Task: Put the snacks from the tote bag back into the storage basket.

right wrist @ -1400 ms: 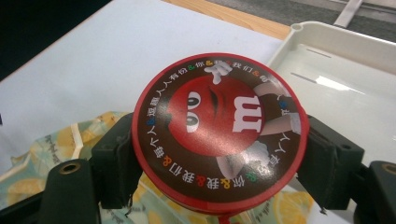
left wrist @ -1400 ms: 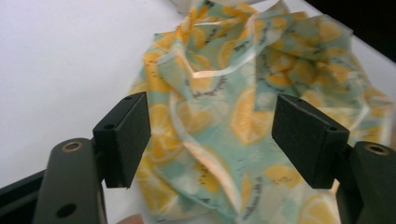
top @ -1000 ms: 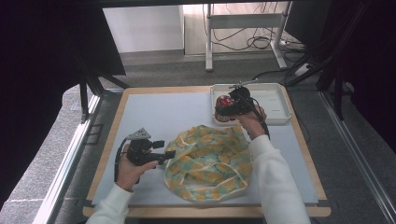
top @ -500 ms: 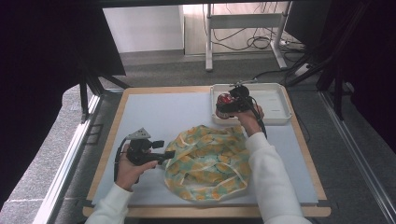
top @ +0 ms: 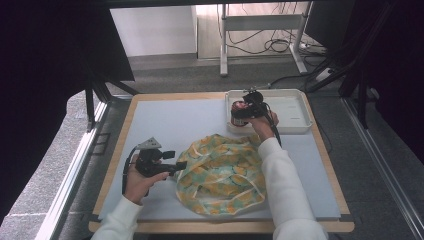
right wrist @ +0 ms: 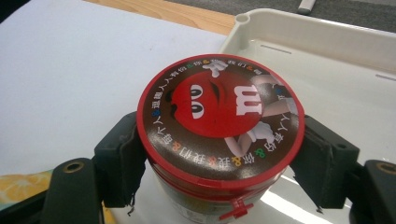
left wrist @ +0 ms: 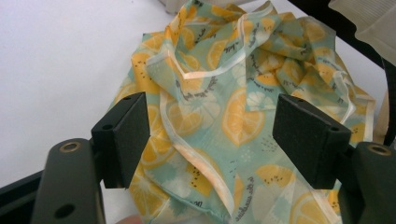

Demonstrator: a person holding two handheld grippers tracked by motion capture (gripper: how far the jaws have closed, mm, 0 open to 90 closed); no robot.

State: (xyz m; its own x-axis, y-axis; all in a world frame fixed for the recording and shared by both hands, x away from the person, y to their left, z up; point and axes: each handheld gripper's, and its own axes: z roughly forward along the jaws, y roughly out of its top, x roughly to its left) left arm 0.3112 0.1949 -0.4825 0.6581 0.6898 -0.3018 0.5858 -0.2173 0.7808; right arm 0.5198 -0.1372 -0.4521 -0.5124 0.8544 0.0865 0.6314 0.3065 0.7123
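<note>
A brown candy jar (right wrist: 219, 116) with a red-rimmed lid sits between the jaws of my right gripper (right wrist: 219, 161), and both pads press on its sides. In the high view the jar (top: 240, 114) is at the left end of the white tray (top: 292, 107); whether it rests on the tray floor I cannot tell. A crumpled cloth (top: 222, 170) printed with lemon slices lies on the mat's front middle. My left gripper (top: 176, 160) stands open at the cloth's left edge. In the left gripper view the cloth (left wrist: 224, 93) lies beyond and below the spread jaws, untouched.
The white tray (right wrist: 327, 42) stands at the back right of the grey mat (top: 175, 120), which lies on a wood-edged table. Bare mat stretches left and behind the cloth. Dark frame legs and cables stand beyond the table.
My right gripper has sunk a little with the jar at the tray's left end. The left gripper and the cloth have stayed put.
</note>
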